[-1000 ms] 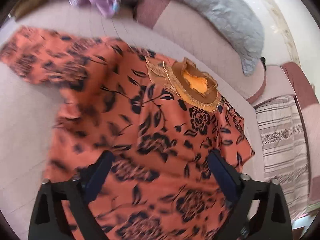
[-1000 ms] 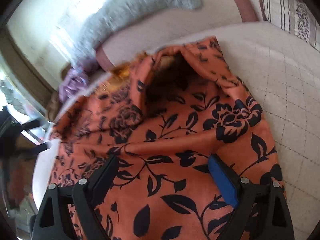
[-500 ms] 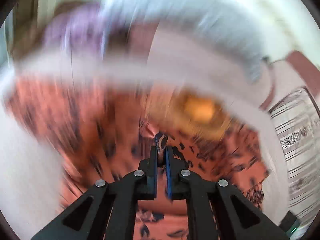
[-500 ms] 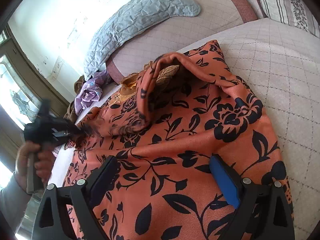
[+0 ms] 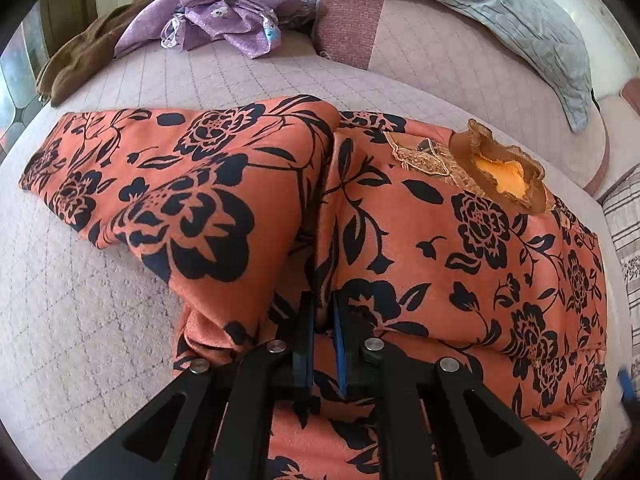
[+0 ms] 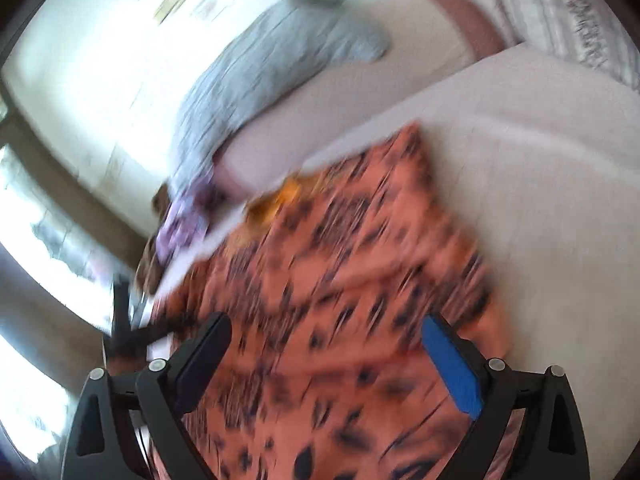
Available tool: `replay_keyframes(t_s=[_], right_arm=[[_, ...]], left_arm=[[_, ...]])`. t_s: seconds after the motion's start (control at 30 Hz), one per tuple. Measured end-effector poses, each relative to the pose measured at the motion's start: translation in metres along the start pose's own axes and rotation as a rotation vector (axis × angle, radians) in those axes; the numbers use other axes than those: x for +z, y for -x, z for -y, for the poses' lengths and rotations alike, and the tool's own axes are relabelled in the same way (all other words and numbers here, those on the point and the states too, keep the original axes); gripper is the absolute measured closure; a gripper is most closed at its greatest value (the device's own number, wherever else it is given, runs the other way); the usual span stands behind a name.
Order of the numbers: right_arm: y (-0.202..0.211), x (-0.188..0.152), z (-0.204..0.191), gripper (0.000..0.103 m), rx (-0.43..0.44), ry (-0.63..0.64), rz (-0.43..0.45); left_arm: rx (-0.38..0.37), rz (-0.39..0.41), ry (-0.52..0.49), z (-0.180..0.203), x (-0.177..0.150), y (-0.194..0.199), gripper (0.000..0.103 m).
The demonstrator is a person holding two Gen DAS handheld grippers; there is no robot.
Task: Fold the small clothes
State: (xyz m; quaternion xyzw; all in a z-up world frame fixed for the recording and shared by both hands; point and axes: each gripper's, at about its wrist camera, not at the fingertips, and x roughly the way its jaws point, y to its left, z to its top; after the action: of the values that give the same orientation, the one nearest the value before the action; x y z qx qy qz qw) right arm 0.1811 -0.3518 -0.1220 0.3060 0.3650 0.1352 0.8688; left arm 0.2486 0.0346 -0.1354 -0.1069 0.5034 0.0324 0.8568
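An orange dress with a black flower print (image 5: pixel 460 248) lies on the bed, its brown ruffled collar (image 5: pixel 500 172) at the far right. My left gripper (image 5: pixel 323 320) is shut on a fold of the dress at its left side, and the left sleeve (image 5: pixel 168 176) drapes out to the left. In the blurred right wrist view the same dress (image 6: pixel 340 280) spreads ahead. My right gripper (image 6: pixel 332 360) is open and empty just above the dress's near part.
The dress lies on a pink quilted bedspread (image 5: pixel 80 300). A purple flowered garment (image 5: pixel 224 12) and a brown one (image 5: pixel 80 52) lie at the far left. A grey quilted blanket (image 5: pixel 500 12) rests on the pink bolster. A striped pillow (image 5: pixel 624 240) is at right.
My left gripper has closed on a fold of the dress and drawn it up. My right gripper stays open and is moving fast, blurring its view; the right side of the dress now lies flat.
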Motion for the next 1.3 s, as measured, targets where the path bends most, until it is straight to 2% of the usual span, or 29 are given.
replay_keyframes(t_s=[0.13, 0.27, 0.3, 0.33, 0.37, 0.43, 0.47, 0.5, 0.53, 0.57, 0.63, 0.67, 0.7, 0.8, 0.87, 0.93, 0.97, 1.0, 1.03, 1.13, 1.2, 1.27, 1.3], right_arm=[[-0.030, 0.059, 0.044, 0.006, -0.079, -0.125, -0.022], [-0.084, 0.081, 0.070, 0.007, -0.106, -0.192, -0.169], [-0.090, 0.082, 0.067, 0.021, -0.128, -0.159, -0.178], [-0.095, 0.085, 0.059, 0.053, -0.139, -0.110, -0.187], [-0.101, 0.086, 0.049, 0.095, -0.110, -0.075, -0.232], [-0.095, 0.088, 0.030, 0.095, -0.187, 0.023, -0.204], [-0.091, 0.085, 0.024, 0.095, -0.252, 0.094, -0.177], [-0.094, 0.081, 0.026, 0.095, -0.298, 0.119, -0.183], [-0.105, 0.075, 0.037, 0.090, -0.337, 0.100, -0.224], [-0.105, 0.073, 0.045, 0.087, -0.319, 0.063, -0.210], [-0.094, 0.076, 0.052, 0.068, -0.276, -0.025, -0.157], [-0.090, 0.078, 0.050, 0.036, -0.286, -0.047, -0.149], [-0.085, 0.079, 0.047, 0.023, -0.285, -0.047, -0.138], [-0.059, 0.085, 0.030, 0.023, -0.252, -0.020, -0.028], [-0.050, 0.087, 0.013, 0.023, -0.168, -0.003, 0.012], [-0.062, 0.089, 0.009, 0.023, -0.066, -0.014, -0.040], [-0.080, 0.085, 0.014, 0.024, -0.046, -0.035, -0.126], [-0.097, 0.079, 0.023, 0.026, -0.079, -0.057, -0.202], [-0.106, 0.075, 0.032, 0.030, -0.115, -0.079, -0.236], [-0.091, 0.076, 0.031, 0.030, -0.078, -0.119, -0.153], [-0.082, 0.078, 0.014, 0.028, -0.007, -0.084, -0.117], [-0.090, 0.074, 0.008, 0.024, 0.066, -0.042, -0.151], [-0.103, 0.070, 0.012, 0.026, 0.007, -0.023, -0.198]], left_arm=[[-0.010, 0.013, 0.018, -0.007, -0.010, 0.006, 0.093], [-0.012, 0.011, 0.021, -0.016, -0.005, 0.010, 0.093], [-0.012, 0.015, 0.014, -0.016, -0.006, 0.012, 0.093], [-0.005, 0.021, 0.009, -0.015, -0.003, 0.017, 0.094], [0.014, 0.047, 0.006, -0.015, -0.004, 0.024, 0.094], [0.023, 0.144, -0.001, -0.018, -0.013, 0.046, 0.094], [0.029, 0.147, 0.004, -0.019, -0.017, 0.046, 0.094], [0.035, 0.087, 0.007, -0.021, -0.023, 0.034, 0.094], [0.034, 0.060, 0.007, -0.023, -0.027, 0.025, 0.092], [0.038, 0.083, -0.008, -0.023, -0.028, 0.029, 0.092], [0.047, 0.074, -0.023, -0.022, -0.025, 0.037, 0.091], [0.039, 0.064, -0.016, -0.023, -0.024, 0.038, 0.091], [0.031, 0.059, -0.004, -0.026, -0.022, 0.040, 0.090], [0.043, 0.111, -0.021, -0.029, -0.020, 0.044, 0.089], [0.065, 0.058, -0.051, -0.025, -0.023, 0.028, 0.088], [0.057, 0.062, -0.029, -0.030, -0.020, 0.030, 0.084], [0.051, 0.050, -0.011, -0.031, -0.018, 0.032, 0.084], [0.047, 0.045, -0.001, -0.033, -0.017, 0.035, 0.084], [0.046, 0.051, 0.003, -0.035, -0.018, 0.041, 0.084], [0.041, 0.116, -0.037, -0.037, -0.024, 0.061, 0.082], [0.036, 0.071, -0.043, -0.040, -0.029, 0.056, 0.081], [-0.002, 0.035, 0.001, -0.048, -0.032, 0.054, 0.081], [-0.035, 0.036, 0.025, -0.053, -0.033, 0.059, 0.081]])
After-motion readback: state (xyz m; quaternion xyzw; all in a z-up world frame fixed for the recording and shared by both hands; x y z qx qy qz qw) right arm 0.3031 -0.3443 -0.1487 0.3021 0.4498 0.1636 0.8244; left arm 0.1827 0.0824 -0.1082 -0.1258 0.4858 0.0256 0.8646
